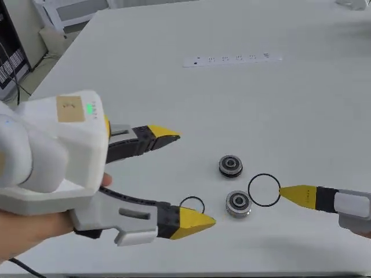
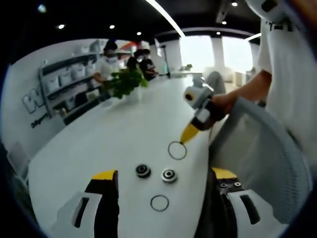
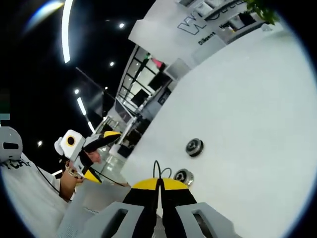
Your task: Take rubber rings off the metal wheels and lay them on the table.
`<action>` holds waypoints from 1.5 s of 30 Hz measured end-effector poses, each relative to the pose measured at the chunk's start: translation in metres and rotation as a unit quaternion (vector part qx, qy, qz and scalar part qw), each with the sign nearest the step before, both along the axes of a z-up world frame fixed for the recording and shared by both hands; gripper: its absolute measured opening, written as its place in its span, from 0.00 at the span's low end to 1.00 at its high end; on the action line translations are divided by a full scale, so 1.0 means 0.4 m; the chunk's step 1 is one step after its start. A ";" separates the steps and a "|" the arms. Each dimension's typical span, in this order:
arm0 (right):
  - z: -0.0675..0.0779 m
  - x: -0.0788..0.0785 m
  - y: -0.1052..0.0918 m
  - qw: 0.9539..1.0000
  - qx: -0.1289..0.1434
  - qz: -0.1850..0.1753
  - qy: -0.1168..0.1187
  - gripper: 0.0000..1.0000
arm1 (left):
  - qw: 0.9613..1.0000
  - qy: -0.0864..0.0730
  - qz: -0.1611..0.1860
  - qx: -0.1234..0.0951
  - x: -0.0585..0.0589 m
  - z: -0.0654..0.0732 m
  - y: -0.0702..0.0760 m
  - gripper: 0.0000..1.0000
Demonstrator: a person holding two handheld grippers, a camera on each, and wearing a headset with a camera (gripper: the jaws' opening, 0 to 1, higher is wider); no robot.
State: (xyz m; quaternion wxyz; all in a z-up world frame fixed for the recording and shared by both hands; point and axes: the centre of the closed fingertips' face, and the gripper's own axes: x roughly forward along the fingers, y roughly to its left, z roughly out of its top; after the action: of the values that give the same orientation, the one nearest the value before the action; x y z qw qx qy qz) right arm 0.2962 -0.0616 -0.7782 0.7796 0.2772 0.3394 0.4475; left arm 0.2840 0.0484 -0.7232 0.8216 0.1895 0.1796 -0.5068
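Observation:
Two metal wheels (image 1: 231,165) (image 1: 239,202) lie side by side on the white table (image 1: 243,110). My right gripper (image 1: 284,193) is shut on a large black rubber ring (image 1: 264,190) just right of the wheels; whether the ring touches the table is unclear. A smaller rubber ring (image 1: 192,205) lies flat by the lower jaw of my left gripper (image 1: 196,178), which stands open and holds nothing. From the left gripper view, the wheels (image 2: 143,171) (image 2: 169,175) sit ahead of the small ring (image 2: 159,203). In the right gripper view the held ring (image 3: 157,168) rises from the shut jaws.
A white power strip (image 1: 232,59) lies farther back on the table. A grey chair (image 2: 267,158) stands at the table's edge. A potted plant (image 2: 124,82) and several people are at the far end.

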 end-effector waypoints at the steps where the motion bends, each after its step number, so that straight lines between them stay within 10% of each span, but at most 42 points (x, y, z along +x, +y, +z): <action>1: 0.004 0.002 -0.005 1.000 -0.002 -0.005 -0.003 0.00 | 1.000 -0.004 0.000 -0.004 -0.002 0.004 0.012 0.77; 23: 0.081 -0.011 -0.022 0.998 -0.046 -0.018 -0.043 0.00 | 0.998 -0.014 0.053 -0.036 -0.006 0.000 0.170 0.84; 45: 0.123 -0.027 0.056 0.995 -0.075 0.003 -0.069 0.00 | 0.996 -0.005 0.072 -0.058 -0.032 -0.029 0.250 0.86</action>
State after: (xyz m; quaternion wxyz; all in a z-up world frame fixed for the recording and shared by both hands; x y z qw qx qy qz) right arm 0.2853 -0.0393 -0.7289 0.8186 0.1854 0.3177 0.4412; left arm 0.2712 0.1484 -0.7350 0.8664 0.1308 0.1588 -0.4551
